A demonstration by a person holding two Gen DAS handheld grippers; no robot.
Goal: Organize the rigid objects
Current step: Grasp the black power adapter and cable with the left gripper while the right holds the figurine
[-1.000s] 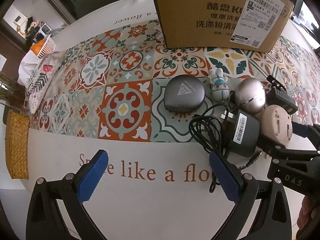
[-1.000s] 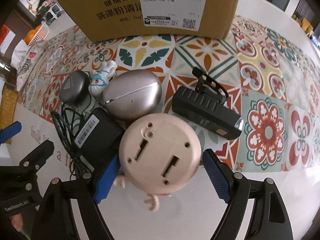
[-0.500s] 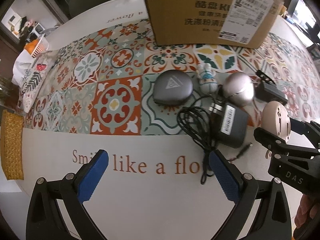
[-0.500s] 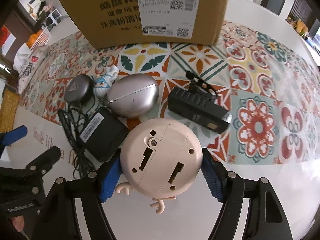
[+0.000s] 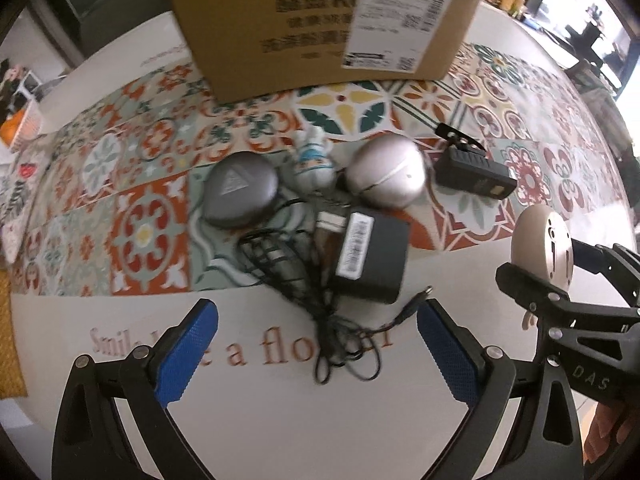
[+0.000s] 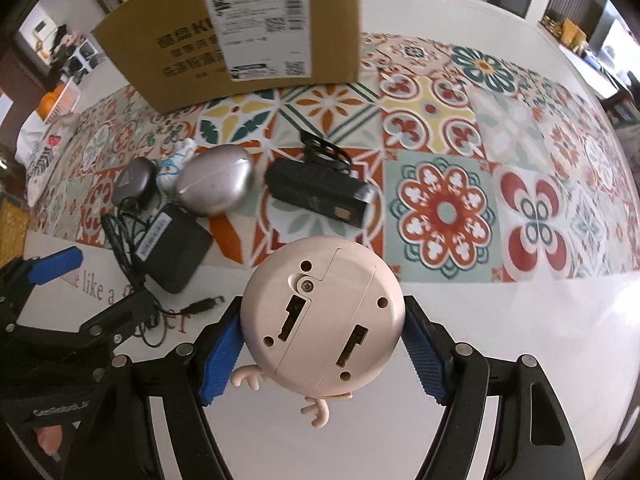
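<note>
With my right gripper (image 6: 322,354) clamped on the round beige toy (image 6: 322,316), the cardboard box (image 6: 240,28) lies ahead; my left gripper (image 5: 316,350) gapes empty.

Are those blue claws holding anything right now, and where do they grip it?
The right gripper clamps the round beige gadget by its opposite side edges. The left gripper holds nothing.
</note>
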